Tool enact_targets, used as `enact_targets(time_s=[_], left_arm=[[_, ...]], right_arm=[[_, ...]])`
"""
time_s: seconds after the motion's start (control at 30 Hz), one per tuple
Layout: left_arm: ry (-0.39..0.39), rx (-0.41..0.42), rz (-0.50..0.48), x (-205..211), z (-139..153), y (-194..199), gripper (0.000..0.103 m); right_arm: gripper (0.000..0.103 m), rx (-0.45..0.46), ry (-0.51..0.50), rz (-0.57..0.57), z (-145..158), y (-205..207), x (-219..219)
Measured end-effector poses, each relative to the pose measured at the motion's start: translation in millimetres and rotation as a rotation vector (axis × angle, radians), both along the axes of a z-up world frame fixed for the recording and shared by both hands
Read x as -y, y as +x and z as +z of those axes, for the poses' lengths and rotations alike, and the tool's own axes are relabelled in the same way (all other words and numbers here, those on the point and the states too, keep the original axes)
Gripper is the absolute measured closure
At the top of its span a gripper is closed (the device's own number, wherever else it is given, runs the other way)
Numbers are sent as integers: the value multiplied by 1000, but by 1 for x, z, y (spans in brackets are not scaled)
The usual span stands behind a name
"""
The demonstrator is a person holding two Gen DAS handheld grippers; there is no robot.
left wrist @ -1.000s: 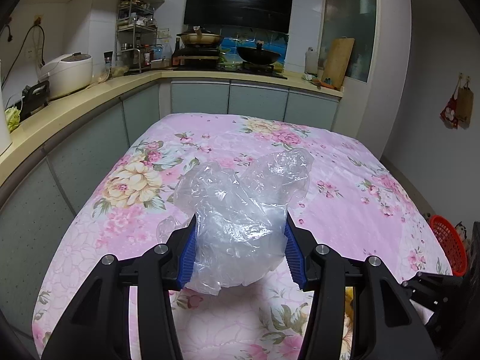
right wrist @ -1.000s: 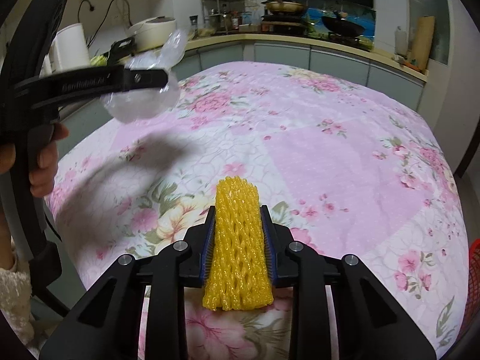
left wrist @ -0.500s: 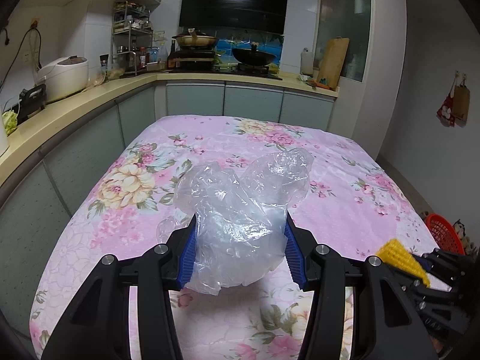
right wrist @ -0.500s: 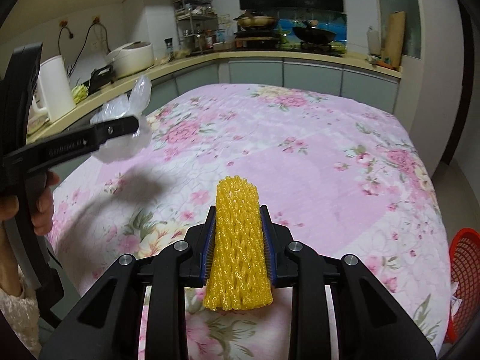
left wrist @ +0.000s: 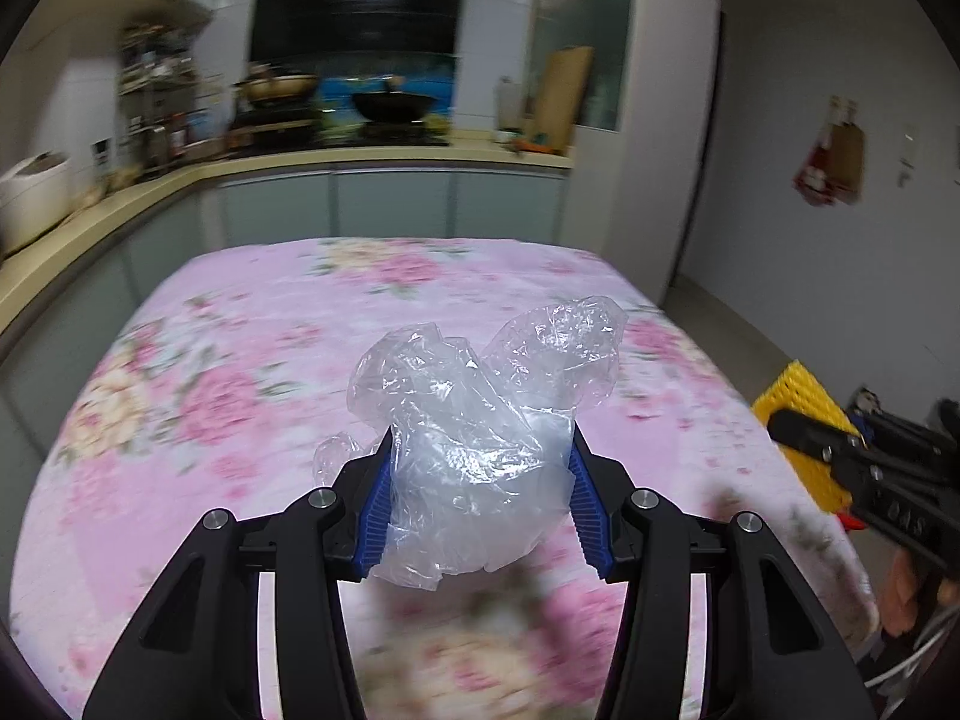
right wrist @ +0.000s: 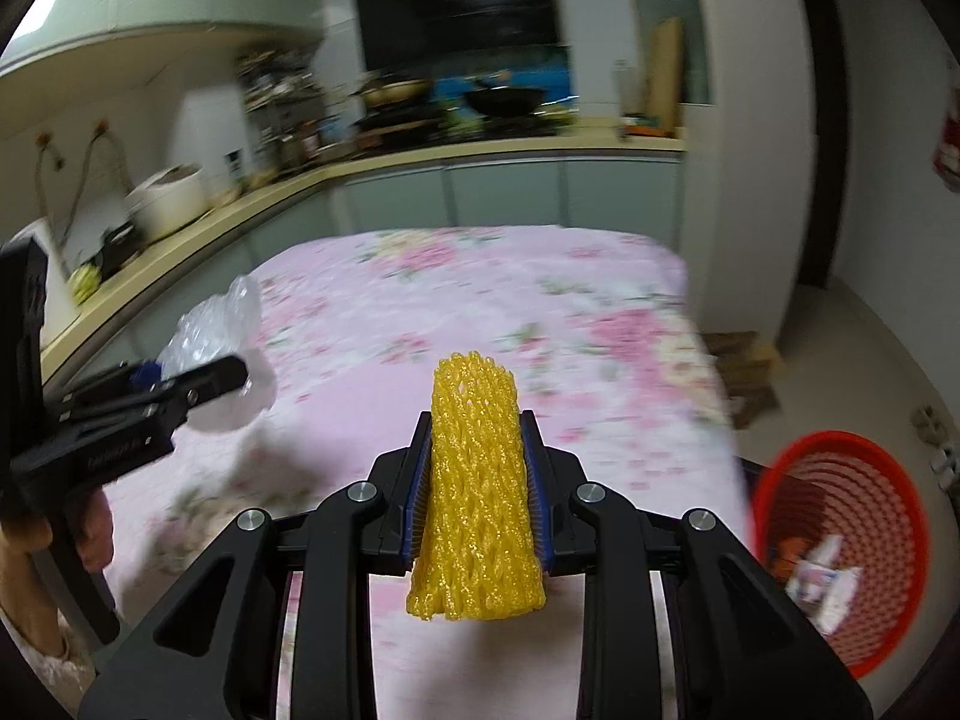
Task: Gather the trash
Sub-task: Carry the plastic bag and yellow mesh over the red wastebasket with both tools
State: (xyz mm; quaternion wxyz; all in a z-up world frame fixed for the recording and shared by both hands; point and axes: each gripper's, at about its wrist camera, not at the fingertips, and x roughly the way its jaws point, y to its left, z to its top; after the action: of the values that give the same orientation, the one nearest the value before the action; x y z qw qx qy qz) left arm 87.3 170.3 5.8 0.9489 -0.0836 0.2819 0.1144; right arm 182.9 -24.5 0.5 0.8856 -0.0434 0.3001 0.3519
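Observation:
My left gripper (left wrist: 480,498) is shut on a crumpled clear plastic bag (left wrist: 480,420) and holds it above the pink floral tablecloth (left wrist: 252,360). My right gripper (right wrist: 477,492) is shut on a yellow foam fruit net (right wrist: 477,498), held above the table's near right part. The net also shows at the right edge of the left wrist view (left wrist: 798,420). The bag and the left gripper show at the left of the right wrist view (right wrist: 216,348). A red mesh basket (right wrist: 840,468) with some trash inside stands on the floor to the right of the table.
A kitchen counter (left wrist: 120,204) runs along the left and back, with a rice cooker (right wrist: 168,204), a rack and pans on a stove (left wrist: 390,108). Flattened cardboard (right wrist: 744,360) lies on the floor beyond the basket. Both views are motion-blurred.
Both grippers have swung to the right, each keeping its hold. The red basket has come fully into the right wrist view, and the right gripper shows more in the left wrist view.

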Motion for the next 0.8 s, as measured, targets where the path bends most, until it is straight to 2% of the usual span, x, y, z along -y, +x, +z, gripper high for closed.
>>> enact_targets(time_s=[0.2, 0.37, 0.6, 0.73, 0.77, 0.8], left_arm=[[-16, 12, -122, 48, 5, 34, 55], [-19, 3, -270, 106, 7, 66, 55], [-25, -69, -439, 177, -9, 110, 54], [-47, -142, -496, 210, -30, 138, 54], [-54, -155, -505, 215, -35, 143, 54], [-60, -167, -515, 219, -40, 147, 52]], right_arm=[[76, -3, 19, -151, 5, 26, 59], [76, -44, 36, -290, 1, 45, 106], [76, -173, 76, -481, -17, 73, 169], [74, -236, 104, -529, -31, 84, 185], [72, -256, 119, -536, -35, 88, 189], [64, -271, 132, -539, -37, 89, 192]])
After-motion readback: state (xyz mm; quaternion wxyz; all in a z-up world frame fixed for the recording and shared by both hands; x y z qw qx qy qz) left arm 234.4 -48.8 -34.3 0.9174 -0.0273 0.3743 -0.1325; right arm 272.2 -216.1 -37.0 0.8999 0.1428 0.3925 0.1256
